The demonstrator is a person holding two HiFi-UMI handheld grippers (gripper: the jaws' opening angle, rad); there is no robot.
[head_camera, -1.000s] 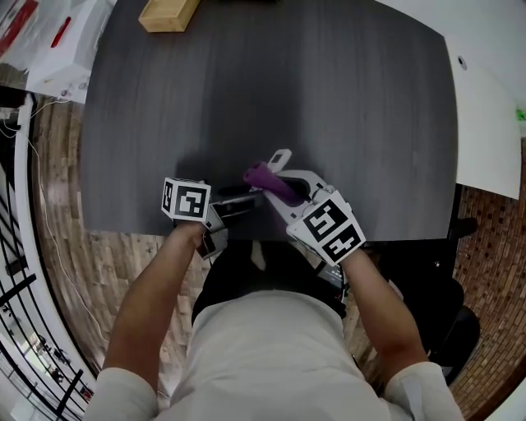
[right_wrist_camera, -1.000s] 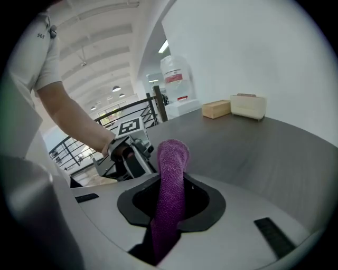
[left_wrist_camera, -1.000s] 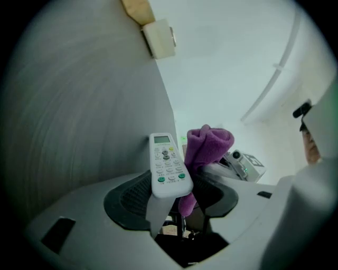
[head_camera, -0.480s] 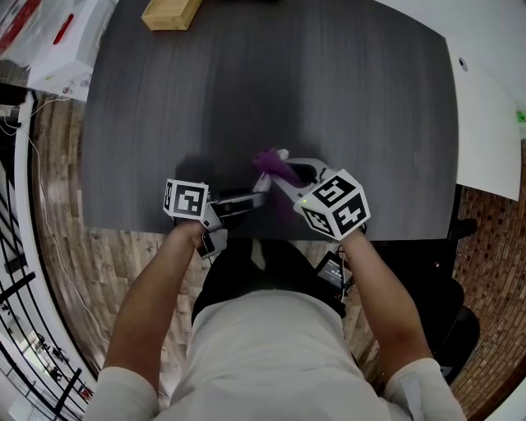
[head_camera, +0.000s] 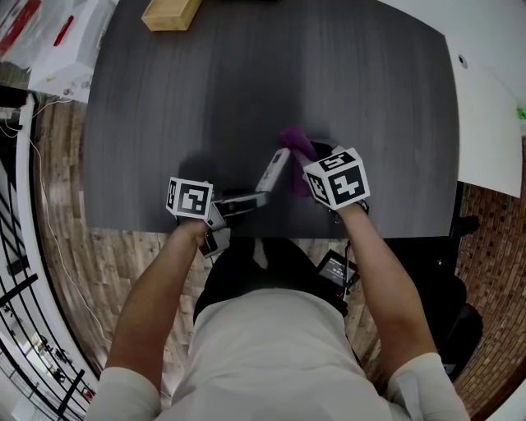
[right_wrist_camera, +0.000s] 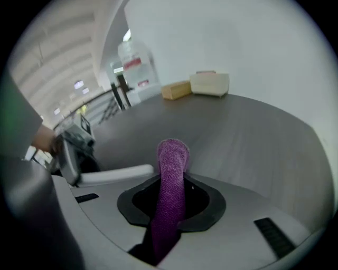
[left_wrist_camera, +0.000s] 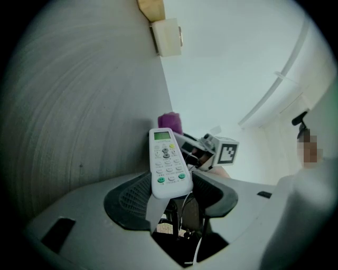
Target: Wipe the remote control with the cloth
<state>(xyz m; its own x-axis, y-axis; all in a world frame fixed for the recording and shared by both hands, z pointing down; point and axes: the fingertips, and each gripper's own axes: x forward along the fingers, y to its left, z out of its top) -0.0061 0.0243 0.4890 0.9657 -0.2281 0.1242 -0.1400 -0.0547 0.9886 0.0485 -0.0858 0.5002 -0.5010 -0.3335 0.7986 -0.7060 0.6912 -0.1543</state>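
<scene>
Currently got the remote point(head_camera: 274, 171) pinched at its bottom end by the left gripper point(head_camera: 246, 198), fingers closed on it. Sticks out away from the person over the near edge of the counter point(head_camera: 246, 74), angled slightly right. Can't tell whether touching the counter or just above it. Shows button face and small screen toward the camera in left gripper view, with dark pads on both sides of the lower end.

Seeing right gripper point(head_camera: 315, 158) just right of the remote, pointed steeply down, fingers closed on the cloth point(head_camera: 294, 141). Purple, folded into a narrow strip, poking out past the fingertips. Sits right beside the remote's far end. Can't confirm contact from any view. Reads in right gripper view as a white bar coming in from the left and ending just beside the cloth. Peeks out behind the remote's top edge in left gripper view, with the right gripper to its right.

Also spotted a wood block point(head_camera: 168, 11) at the counter's far left edge, well apart from both grippers, and a white box point(left_wrist_camera: 167, 37) just beside it. Noting wood floor point(head_camera: 57, 205) left of the counter.
</scene>
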